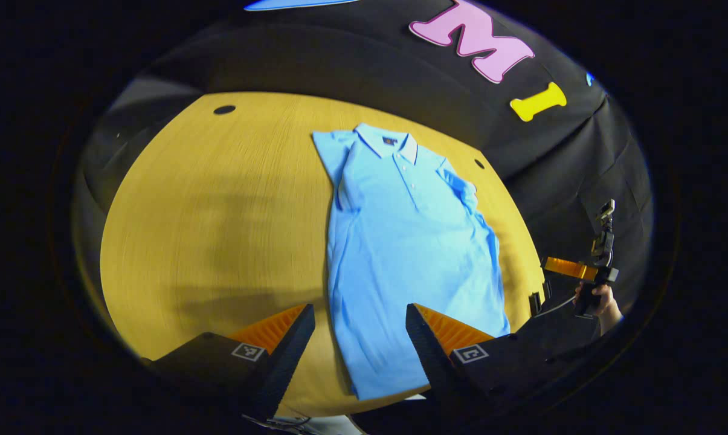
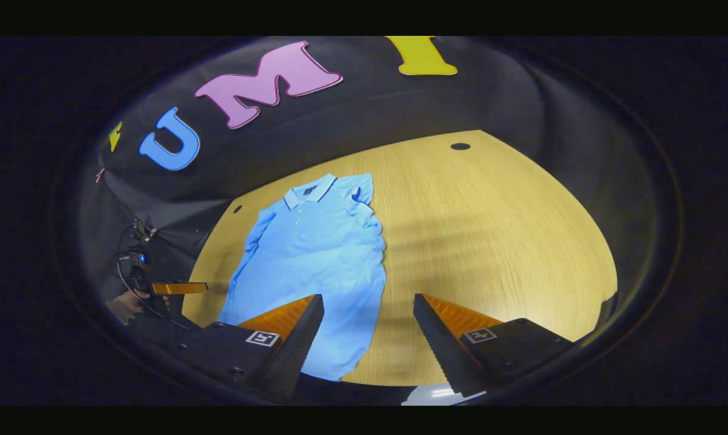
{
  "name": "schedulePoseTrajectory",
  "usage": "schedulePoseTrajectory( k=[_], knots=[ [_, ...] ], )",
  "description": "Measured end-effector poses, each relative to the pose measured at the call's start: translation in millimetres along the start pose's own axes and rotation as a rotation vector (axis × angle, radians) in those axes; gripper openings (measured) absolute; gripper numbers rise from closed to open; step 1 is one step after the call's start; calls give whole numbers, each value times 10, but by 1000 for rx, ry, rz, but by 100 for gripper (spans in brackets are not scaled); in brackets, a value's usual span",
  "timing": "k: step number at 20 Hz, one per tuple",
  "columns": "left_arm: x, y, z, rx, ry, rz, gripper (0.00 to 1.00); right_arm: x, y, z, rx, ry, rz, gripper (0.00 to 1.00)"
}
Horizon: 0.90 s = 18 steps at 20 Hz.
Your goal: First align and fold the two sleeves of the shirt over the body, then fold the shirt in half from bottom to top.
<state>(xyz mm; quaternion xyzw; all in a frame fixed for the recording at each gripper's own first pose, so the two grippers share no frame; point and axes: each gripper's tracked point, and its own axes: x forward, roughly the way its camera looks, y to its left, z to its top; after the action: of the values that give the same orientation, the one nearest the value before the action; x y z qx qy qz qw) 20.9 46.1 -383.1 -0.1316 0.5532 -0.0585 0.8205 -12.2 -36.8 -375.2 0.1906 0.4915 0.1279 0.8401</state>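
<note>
While the light-blue polo shirt [image 1: 400,241] is lying flat, collar away, on the wooden counter [image 1: 219,229] with both short sleeves already folded in over its body, the left claw [image 1: 359,344] is hovering with jaws apart above the hem. The right claw [image 2: 368,335] is likewise hanging spread wide over the shirt's lower right edge, gripping nothing.
</note>
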Motion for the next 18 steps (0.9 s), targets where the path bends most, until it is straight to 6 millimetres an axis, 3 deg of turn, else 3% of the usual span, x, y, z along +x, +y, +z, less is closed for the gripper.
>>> schedulePoseTrajectory(
  k=[4,8,14,16,18],
  knots=[
    [-19,-50,-476,-34,63,-6,97,-6,83,-411,53,68,35,94],
    [6,-131,-734,-32,98,-16,98,37,114,-830,95,154,64,94],
    [50,-149,-918,-42,138,-18,97,98,222,-1442,171,321,98,94],
    [66,-183,-961,-44,147,-26,97,135,343,-1452,236,336,136,89],
    [97,-203,-1032,-43,167,-25,97,132,463,-1511,286,376,180,91]
  ],
)
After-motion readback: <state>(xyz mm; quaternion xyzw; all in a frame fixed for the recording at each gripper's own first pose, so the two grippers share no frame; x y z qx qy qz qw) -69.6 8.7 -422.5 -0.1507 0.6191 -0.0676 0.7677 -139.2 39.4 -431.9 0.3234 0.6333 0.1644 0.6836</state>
